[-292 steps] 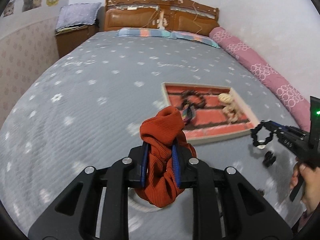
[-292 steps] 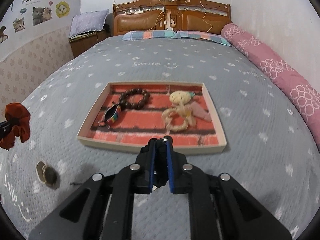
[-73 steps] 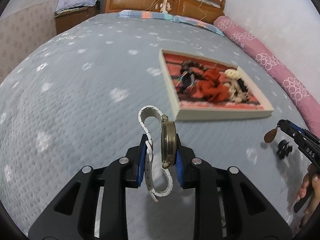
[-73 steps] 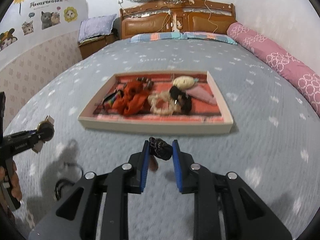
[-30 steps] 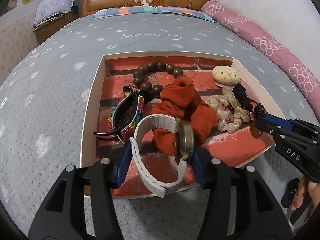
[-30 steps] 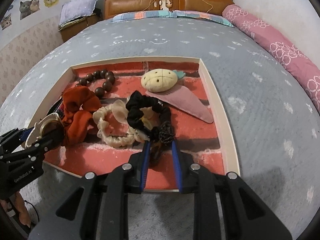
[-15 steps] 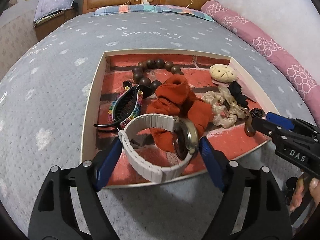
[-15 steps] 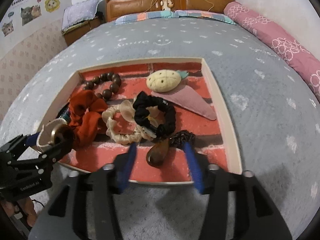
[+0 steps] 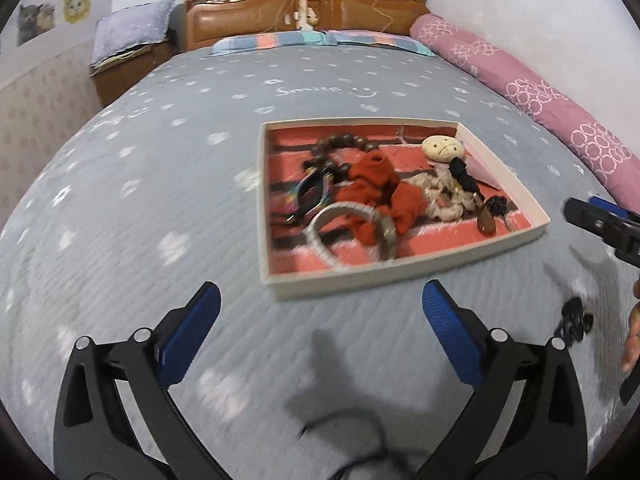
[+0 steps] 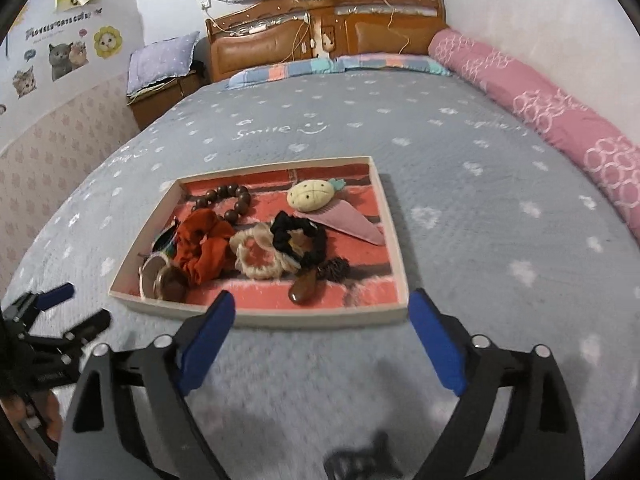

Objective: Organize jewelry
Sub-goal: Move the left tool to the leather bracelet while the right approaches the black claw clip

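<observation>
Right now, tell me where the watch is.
In the right wrist view the watch lies in the tray's near-left corner, against the rust-red scrunchie; in the left wrist view it sits at the tray's front, below that scrunchie.

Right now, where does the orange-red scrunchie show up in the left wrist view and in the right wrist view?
Left wrist view: the orange-red scrunchie lies mid-tray, a little right of picture centre, its near end by the watch.
Right wrist view: the orange-red scrunchie sits in the tray's left half, left of picture centre, beside the cream scrunchie.
Shared landmark: the cream pineapple-shaped clip near the tray's far edge.
</observation>
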Demonstrator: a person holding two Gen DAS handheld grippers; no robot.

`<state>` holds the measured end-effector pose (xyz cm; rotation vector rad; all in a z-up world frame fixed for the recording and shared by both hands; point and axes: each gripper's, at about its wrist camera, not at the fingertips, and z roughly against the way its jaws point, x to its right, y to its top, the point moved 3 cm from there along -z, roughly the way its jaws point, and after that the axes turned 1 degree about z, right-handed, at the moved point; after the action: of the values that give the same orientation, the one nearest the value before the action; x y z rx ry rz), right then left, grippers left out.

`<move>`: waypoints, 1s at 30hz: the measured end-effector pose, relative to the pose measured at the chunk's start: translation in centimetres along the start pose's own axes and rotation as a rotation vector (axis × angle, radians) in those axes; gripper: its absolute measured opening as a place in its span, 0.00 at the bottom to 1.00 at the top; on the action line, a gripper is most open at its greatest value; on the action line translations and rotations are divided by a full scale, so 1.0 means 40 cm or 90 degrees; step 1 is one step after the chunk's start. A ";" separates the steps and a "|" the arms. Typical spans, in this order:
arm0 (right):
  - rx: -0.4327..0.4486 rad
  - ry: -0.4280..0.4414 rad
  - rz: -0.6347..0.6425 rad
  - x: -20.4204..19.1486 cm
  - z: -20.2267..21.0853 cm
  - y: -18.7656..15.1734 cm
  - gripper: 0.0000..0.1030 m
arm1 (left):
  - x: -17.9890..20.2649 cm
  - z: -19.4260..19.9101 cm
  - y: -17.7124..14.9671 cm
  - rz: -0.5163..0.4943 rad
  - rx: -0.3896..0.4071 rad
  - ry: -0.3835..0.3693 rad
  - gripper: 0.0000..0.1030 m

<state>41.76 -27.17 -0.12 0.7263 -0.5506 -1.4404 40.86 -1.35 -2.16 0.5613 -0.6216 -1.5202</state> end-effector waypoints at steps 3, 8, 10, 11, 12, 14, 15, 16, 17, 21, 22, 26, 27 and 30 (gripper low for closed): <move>-0.006 -0.007 -0.005 0.012 0.033 -0.040 0.88 | -0.027 0.043 -0.052 0.012 -0.013 0.004 0.95; -0.006 -0.050 0.014 0.019 0.090 -0.117 0.89 | -0.050 0.110 -0.127 0.023 -0.019 0.013 0.95; -0.006 -0.067 0.018 0.018 0.104 -0.139 0.89 | -0.052 0.128 -0.150 0.031 -0.022 0.013 0.95; -0.005 -0.076 0.019 0.019 0.111 -0.150 0.89 | -0.053 0.138 -0.162 0.037 -0.025 0.009 0.95; -0.002 -0.083 0.021 0.019 0.119 -0.161 0.89 | -0.051 0.143 -0.168 0.041 -0.024 0.007 0.95; 0.015 -0.088 0.025 0.022 0.136 -0.183 0.89 | -0.046 0.155 -0.188 0.043 -0.022 0.007 0.95; 0.020 -0.092 0.023 0.026 0.140 -0.192 0.89 | -0.043 0.157 -0.198 0.041 -0.022 0.010 0.95; 0.021 -0.098 0.018 0.032 0.140 -0.202 0.90 | -0.040 0.157 -0.211 0.039 -0.022 0.012 0.95; 0.019 -0.102 0.013 0.037 0.135 -0.209 0.92 | -0.038 0.155 -0.224 0.037 -0.022 0.014 0.95; 0.001 -0.117 0.022 0.044 0.106 -0.230 0.93 | -0.029 0.124 -0.258 0.021 -0.047 0.026 0.95; -0.002 -0.122 0.031 0.042 0.098 -0.233 0.93 | -0.026 0.119 -0.263 0.018 -0.052 0.027 0.95; -0.004 -0.143 0.072 0.026 0.074 -0.237 0.93 | -0.014 0.105 -0.281 0.018 -0.068 0.013 0.95; -0.010 -0.149 0.081 0.024 0.063 -0.240 0.93 | -0.010 0.098 -0.287 0.016 -0.075 0.010 0.95; -0.020 -0.152 0.083 0.027 0.048 -0.245 0.93 | -0.004 0.074 -0.300 0.006 -0.087 0.015 0.95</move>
<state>33.76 -28.30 -6.08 0.4866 -0.7440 -1.4190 30.09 -0.87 -8.24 0.4700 -0.4978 -1.5327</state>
